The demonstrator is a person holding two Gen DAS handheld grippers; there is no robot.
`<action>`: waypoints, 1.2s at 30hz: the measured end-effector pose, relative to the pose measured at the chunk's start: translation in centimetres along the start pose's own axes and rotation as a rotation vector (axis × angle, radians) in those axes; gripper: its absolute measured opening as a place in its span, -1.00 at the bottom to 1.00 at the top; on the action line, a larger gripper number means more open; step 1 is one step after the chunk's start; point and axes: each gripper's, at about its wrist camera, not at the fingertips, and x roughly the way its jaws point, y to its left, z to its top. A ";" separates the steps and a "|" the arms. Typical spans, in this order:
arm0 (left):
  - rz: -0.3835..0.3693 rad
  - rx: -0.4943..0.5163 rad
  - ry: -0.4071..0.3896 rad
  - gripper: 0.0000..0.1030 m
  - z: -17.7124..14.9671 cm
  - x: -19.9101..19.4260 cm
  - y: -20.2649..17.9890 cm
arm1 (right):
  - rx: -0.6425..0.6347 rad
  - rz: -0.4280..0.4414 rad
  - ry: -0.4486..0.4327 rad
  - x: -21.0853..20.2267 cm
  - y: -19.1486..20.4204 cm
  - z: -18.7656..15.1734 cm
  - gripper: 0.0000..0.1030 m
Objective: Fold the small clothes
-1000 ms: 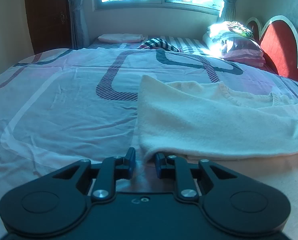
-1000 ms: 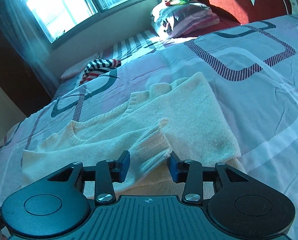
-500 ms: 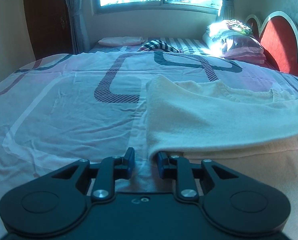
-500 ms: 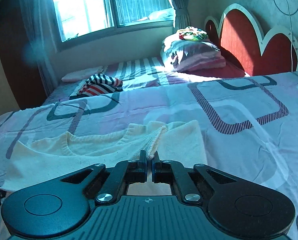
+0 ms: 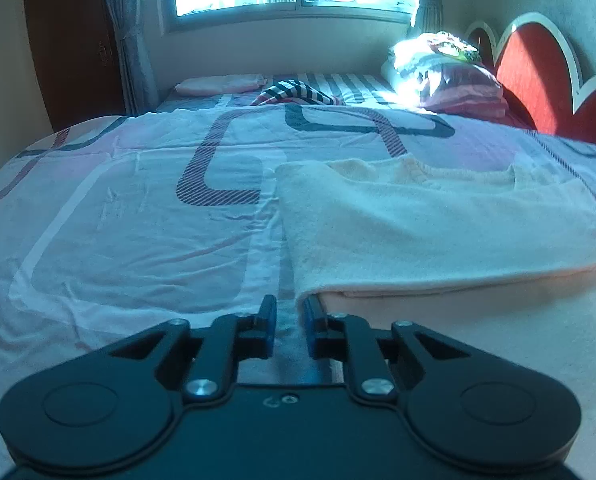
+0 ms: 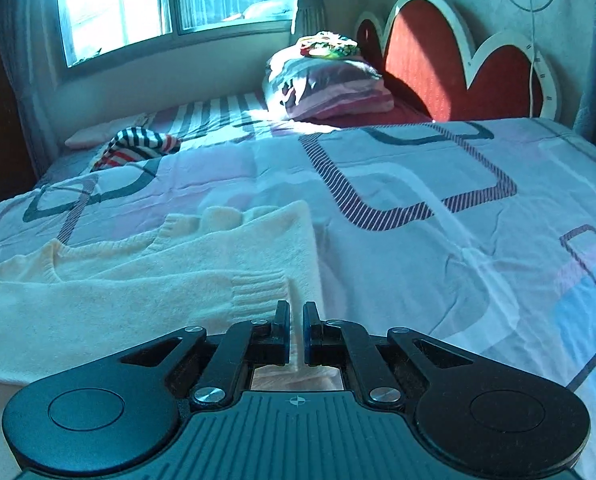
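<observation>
A cream knit sweater [image 5: 438, 224] lies on the patterned bedspread [image 5: 137, 220], partly folded, with a sleeve laid across its body. My left gripper [image 5: 285, 312] is slightly open and empty at the sweater's near left corner, just beside its edge. In the right wrist view the sweater [image 6: 157, 280] fills the lower left, its ribbed cuff [image 6: 261, 288] just ahead of my right gripper [image 6: 296, 316]. That gripper's jaws are nearly together with a thin strip of cream fabric between them.
A striped garment [image 6: 137, 146] lies at the far side of the bed near a pink pillow [image 5: 217, 83]. Stacked pillows [image 6: 330, 84] rest against the red headboard [image 6: 458, 68]. A window and curtains are behind. Bare bedspread [image 6: 458, 260] extends to the right.
My right gripper shut on the sleeve cuff, lifted it, and has carried it across the sweater body, where it now lies flat. My left gripper has barely moved.
</observation>
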 end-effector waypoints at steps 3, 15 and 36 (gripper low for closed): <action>-0.036 -0.080 -0.018 -0.64 1.2 -0.8 0.5 | -0.016 0.046 -0.025 -0.5 0.7 0.8 -0.93; -0.064 -0.138 0.004 -0.60 5.7 6.1 -1.2 | -0.152 0.187 0.036 2.3 7.5 1.2 -0.93; -0.026 -0.128 0.015 -0.50 7.1 10.5 -1.2 | -0.180 0.107 0.070 6.3 6.6 0.7 -0.94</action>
